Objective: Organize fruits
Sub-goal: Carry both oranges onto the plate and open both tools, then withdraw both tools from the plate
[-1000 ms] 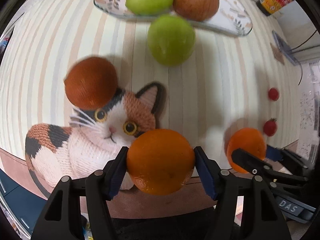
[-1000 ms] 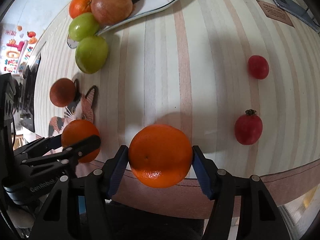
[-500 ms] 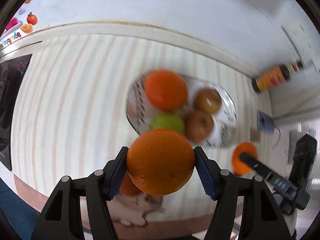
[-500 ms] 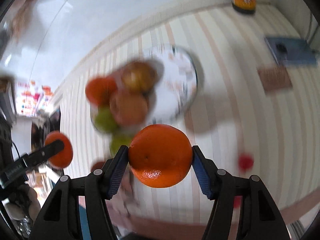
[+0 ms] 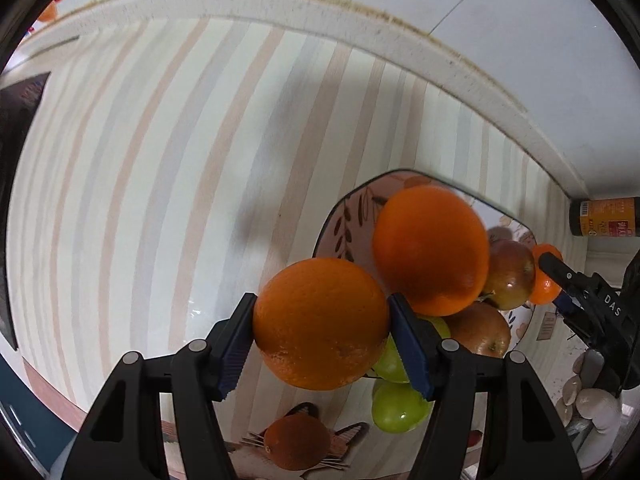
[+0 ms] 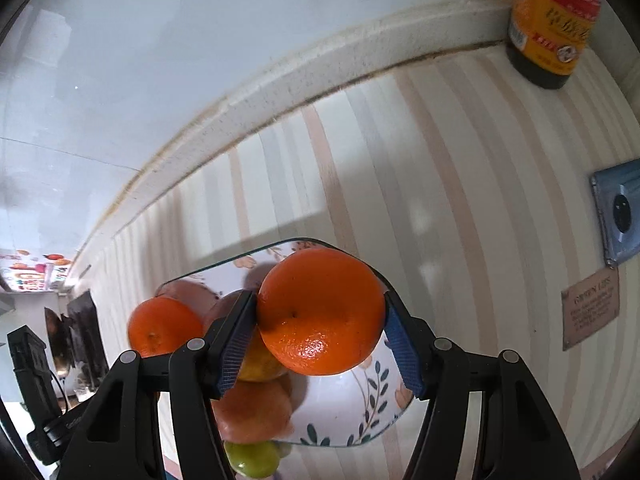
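Observation:
My left gripper (image 5: 320, 320) is shut on an orange (image 5: 316, 328), held above the striped table just left of the leaf-patterned plate (image 5: 352, 216). On that plate lie another orange (image 5: 430, 250), two reddish apples (image 5: 510, 280) and a green apple (image 5: 394, 360). A second green apple (image 5: 398, 410) sits on the table beside it. My right gripper (image 6: 320, 312) is shut on a second orange (image 6: 320, 308), hanging over the plate (image 6: 344, 408) near its bare right half. In the left wrist view the right gripper (image 5: 554, 286) shows beyond the plate.
A brown round fruit (image 5: 296, 442) rests on the cat mat near the front edge. A sauce bottle (image 6: 548, 20) stands in the back corner by the wall. A blue flat item (image 6: 618, 212) and a brown card (image 6: 592, 308) lie to the plate's right.
Both grippers have carried their oranges from near the table's front edge back to the plate. The cat mat and small red fruits have slid out of the middle of view.

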